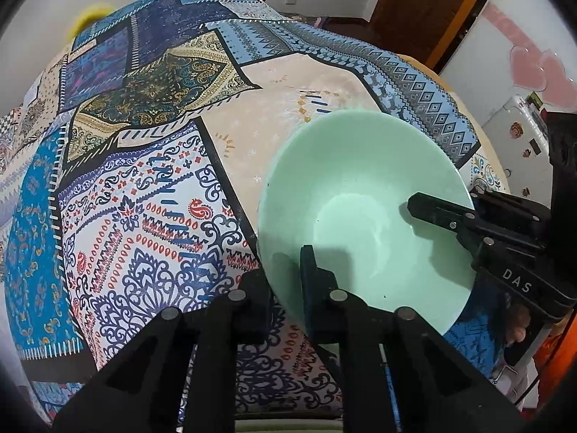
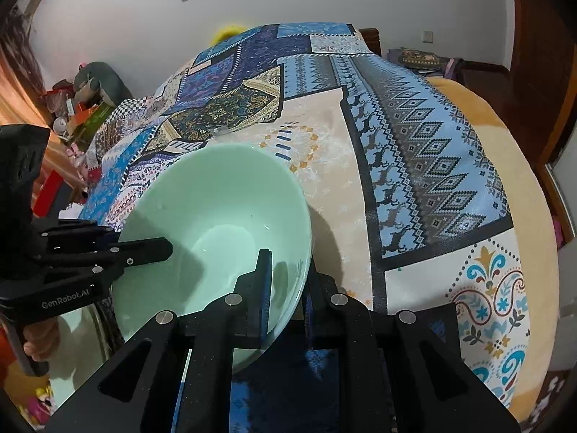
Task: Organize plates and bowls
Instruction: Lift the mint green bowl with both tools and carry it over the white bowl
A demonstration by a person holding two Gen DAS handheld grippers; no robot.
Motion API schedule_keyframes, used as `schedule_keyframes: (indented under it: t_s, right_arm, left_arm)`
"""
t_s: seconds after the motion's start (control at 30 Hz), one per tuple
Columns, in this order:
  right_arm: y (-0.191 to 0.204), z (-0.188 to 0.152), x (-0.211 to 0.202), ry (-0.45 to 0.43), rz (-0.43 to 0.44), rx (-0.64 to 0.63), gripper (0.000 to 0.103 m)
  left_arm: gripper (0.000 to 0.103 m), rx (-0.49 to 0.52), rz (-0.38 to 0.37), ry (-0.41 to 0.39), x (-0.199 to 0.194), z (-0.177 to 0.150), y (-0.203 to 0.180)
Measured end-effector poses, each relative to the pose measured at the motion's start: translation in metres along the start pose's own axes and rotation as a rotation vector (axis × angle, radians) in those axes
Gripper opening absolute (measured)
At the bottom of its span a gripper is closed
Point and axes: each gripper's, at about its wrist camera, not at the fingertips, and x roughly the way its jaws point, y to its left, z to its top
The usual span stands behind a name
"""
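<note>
A mint-green bowl (image 1: 360, 195) rests on a patchwork-patterned tablecloth (image 1: 144, 216). My left gripper (image 1: 279, 269) is shut on the bowl's near-left rim, with one finger inside the bowl and one outside. In the right wrist view the bowl (image 2: 216, 209) sits low and left. My right gripper (image 2: 292, 270) is shut on its right rim, again with one finger inside and one outside. Each view also shows the other gripper's inner finger (image 1: 432, 213) (image 2: 151, 249) lying on the bowl's inside wall. Each of those grippers' outer fingers is hidden behind the bowl.
The tablecloth (image 2: 432, 180) runs away from me over a rounded table with an orange-yellow edge (image 2: 523, 187). A pale green surface (image 2: 72, 342) shows below the left gripper. A hand (image 2: 39, 342) holds that gripper's handle. Cluttered shelves stand far left.
</note>
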Motion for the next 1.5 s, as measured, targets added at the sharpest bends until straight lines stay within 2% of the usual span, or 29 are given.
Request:
schedule_keyframes:
  t_s: [0.17,0.47,1.07,1.5]
  right_arm:
    - [0.005,-0.005,-0.007,-0.003,0.011,0.018,0.013]
    - [0.030,-0.008,-0.030,-0.034,0.021,-0.011,0.013]
    - [0.117,-0.011,-0.076,-0.130,0.062,-0.137,0.013]
    - [0.179,-0.027,-0.084,-0.142,0.114,-0.223,0.013]
  left_arm:
    - [0.012,0.025,0.015,-0.034,-0.013,-0.008,-0.004]
    - [0.012,0.009,0.032,-0.108,-0.055,-0.025,0.000]
    - [0.012,-0.026,0.096,-0.290,-0.164,-0.083,0.028]
    - [0.012,-0.101,0.126,-0.383,-0.224,-0.140,0.068]
